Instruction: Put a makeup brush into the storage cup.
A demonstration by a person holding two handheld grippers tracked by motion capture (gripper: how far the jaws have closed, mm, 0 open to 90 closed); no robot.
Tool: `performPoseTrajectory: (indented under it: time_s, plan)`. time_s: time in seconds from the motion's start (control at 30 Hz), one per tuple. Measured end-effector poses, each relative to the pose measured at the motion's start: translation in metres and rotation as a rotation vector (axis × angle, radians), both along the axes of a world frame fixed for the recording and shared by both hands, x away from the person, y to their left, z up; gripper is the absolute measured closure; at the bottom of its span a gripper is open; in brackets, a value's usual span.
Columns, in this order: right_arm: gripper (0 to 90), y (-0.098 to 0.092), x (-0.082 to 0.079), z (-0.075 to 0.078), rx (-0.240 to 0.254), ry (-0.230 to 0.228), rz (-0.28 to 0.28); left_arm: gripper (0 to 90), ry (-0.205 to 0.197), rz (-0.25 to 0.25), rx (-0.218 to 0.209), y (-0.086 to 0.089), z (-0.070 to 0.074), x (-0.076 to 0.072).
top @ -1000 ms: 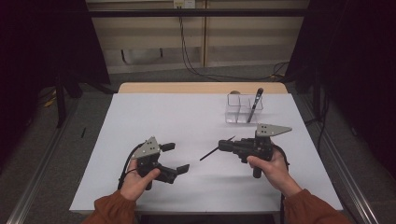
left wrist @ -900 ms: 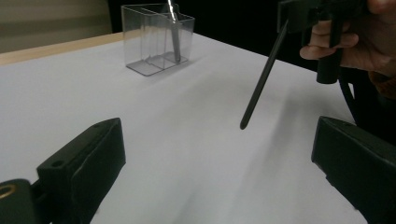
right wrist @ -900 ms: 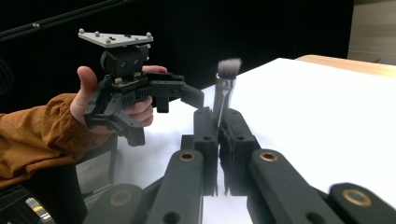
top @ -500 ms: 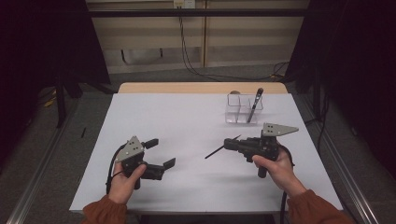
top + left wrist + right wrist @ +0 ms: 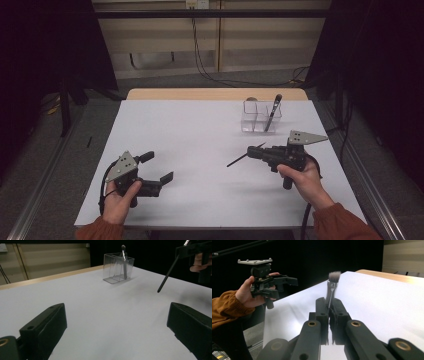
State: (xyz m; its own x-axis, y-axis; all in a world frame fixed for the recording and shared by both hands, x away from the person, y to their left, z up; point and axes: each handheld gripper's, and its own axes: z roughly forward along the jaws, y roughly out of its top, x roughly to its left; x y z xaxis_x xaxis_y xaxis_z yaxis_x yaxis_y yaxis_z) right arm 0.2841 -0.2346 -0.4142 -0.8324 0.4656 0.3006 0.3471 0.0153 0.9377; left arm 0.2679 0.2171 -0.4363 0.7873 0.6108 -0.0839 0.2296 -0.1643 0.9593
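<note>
The makeup brush (image 5: pixel 245 155) is clamped in the right gripper (image 5: pixel 255 152) above the tabletop's (image 5: pixel 200 135) right half, handle slanting down. The left gripper (image 5: pixel 159 167), jaws wide and empty, has slid toward the near-left corner. The right gripper view reveals the bristles (image 5: pixel 334 275); the left gripper view shows the clear organizer's (image 5: pixel 117 268) compartments near the far-right corner.

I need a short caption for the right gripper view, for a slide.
Right tongs shut on a makeup brush, bristles up, above the white table; left tongs open beyond.
</note>
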Motion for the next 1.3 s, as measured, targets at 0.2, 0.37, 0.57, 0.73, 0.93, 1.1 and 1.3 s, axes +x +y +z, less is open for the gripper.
performPoseTrajectory:
  time_s: [0.2,0.37,0.57,0.73,0.93,1.1,1.3]
  plan:
    - [86.2,-0.009,0.002,0.003,-0.007,-0.002,-0.027,2.8,-0.008,0.016,-0.013,0.007,-0.003,-0.005]
    - [86.2,-0.019,0.007,0.008,-0.009,-0.005,-0.062,2.4,-0.009,0.036,0.012,0.012,-0.007,-0.008]
    - [86.2,-0.034,0.011,0.014,-0.018,-0.002,-0.106,1.9,-0.021,0.061,0.002,0.023,-0.007,-0.012]
    - [86.2,-0.047,0.015,0.018,-0.014,-0.004,-0.151,1.9,-0.017,0.060,0.013,0.022,-0.008,-0.012]
    - [86.2,-0.059,0.019,0.027,-0.032,-0.007,-0.181,2.0,-0.024,0.050,0.035,0.018,-0.009,-0.011]
    - [86.2,-0.067,0.026,0.034,-0.034,-0.009,-0.210,2.0,-0.015,0.062,0.028,0.018,-0.010,-0.010]
    - [86.2,-0.073,0.037,0.041,-0.049,-0.022,-0.243,2.2,-0.016,0.067,0.031,0.018,-0.009,-0.008]
